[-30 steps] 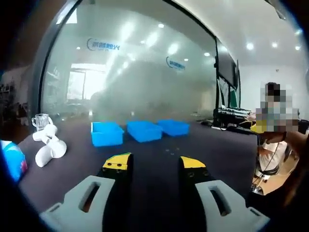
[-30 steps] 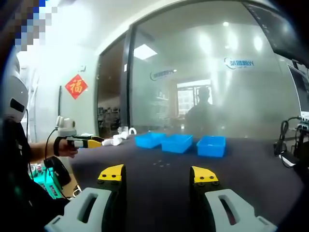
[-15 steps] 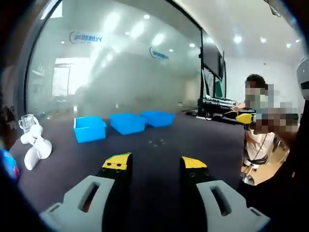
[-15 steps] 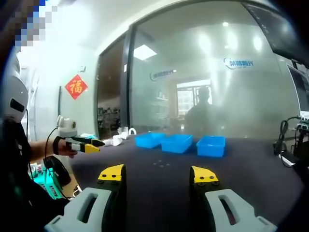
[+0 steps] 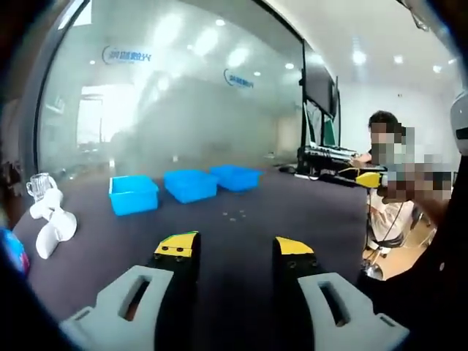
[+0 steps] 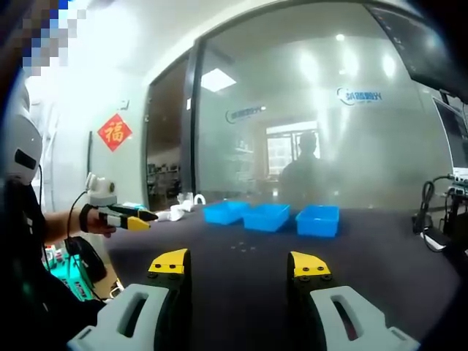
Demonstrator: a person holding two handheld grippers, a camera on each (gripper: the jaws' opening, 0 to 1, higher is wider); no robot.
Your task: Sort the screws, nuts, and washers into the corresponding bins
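Both the left gripper [image 5: 232,248] and right gripper [image 6: 239,265] hang open and empty over the bare near table [image 6: 241,292]. Three bins [image 6: 270,216] sit far; the specks [image 6: 244,247] before them are probably the hardware.

1. The dark table top [image 5: 241,241] looks matt and soft, like cloth or felt (no shine on it).
2. The three blue plastic bins [image 5: 183,186] look smooth, with a dull shine.
3. The big frosted glass wall [image 5: 183,110] is smooth and milky, and it mirrors the ceiling lights.
4. The left gripper [image 5: 232,251] has matt black jaws with yellow plastic tips, set on smooth grey plastic.
5. The right gripper [image 6: 241,267] looks just the same: black, yellow and grey plastic.
6. The white curvy pieces [image 5: 53,219] look smooth, like plastic.
7. The tiny bits on the table [image 6: 245,248] are too small to tell.
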